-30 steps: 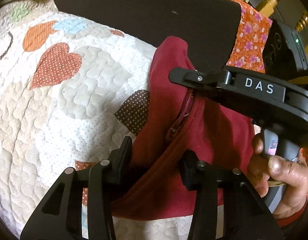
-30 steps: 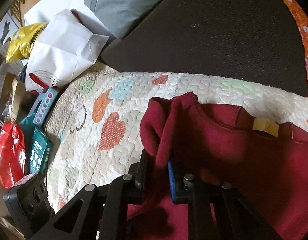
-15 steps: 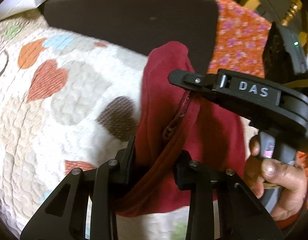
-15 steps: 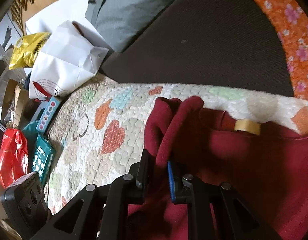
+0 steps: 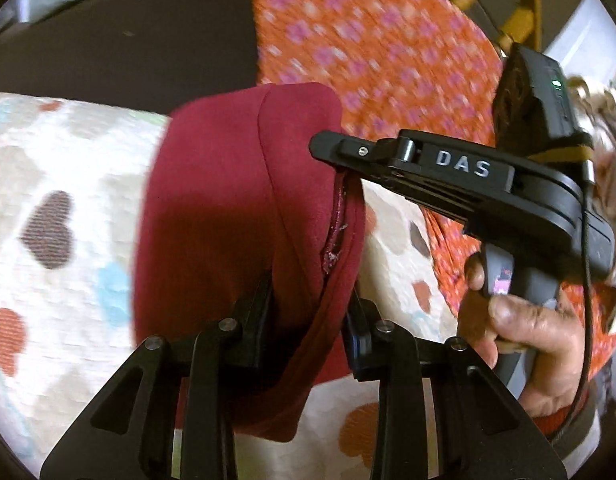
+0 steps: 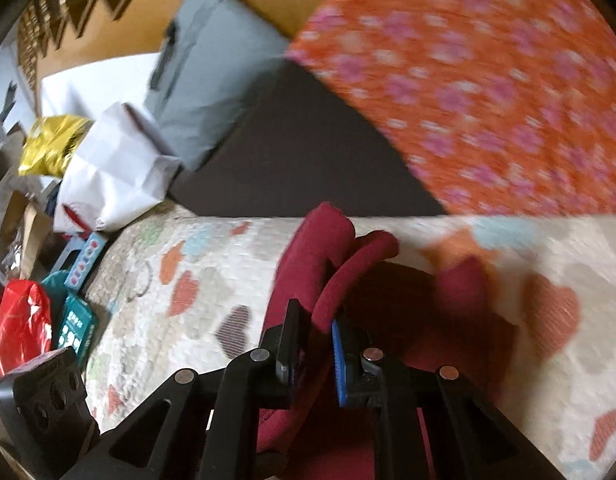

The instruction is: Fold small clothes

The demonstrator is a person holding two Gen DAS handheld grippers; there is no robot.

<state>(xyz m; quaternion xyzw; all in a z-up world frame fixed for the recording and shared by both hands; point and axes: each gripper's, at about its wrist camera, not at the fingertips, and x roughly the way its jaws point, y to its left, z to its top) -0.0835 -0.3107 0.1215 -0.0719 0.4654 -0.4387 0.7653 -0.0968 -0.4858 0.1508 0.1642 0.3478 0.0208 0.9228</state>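
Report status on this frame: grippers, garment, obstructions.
Left gripper and right gripper both shut on red garment. Garment bunched, lifted over heart quilt. Nothing in the way; views motion-blurred.

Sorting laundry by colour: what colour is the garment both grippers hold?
Dark red garment, clearest in the left wrist view.

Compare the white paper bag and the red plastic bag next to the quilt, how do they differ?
The white bag is stiff paper with creased, folded faces; the red bag is glossy, crumpled plastic. The white bag looks larger, though the fisheye may exaggerate that. The white bag sits at the quilt's far corner beside a gold foil packet; the red bag lies nearer the camera beside a teal box. Both rest off the quilt's left edge, untouched by either gripper.
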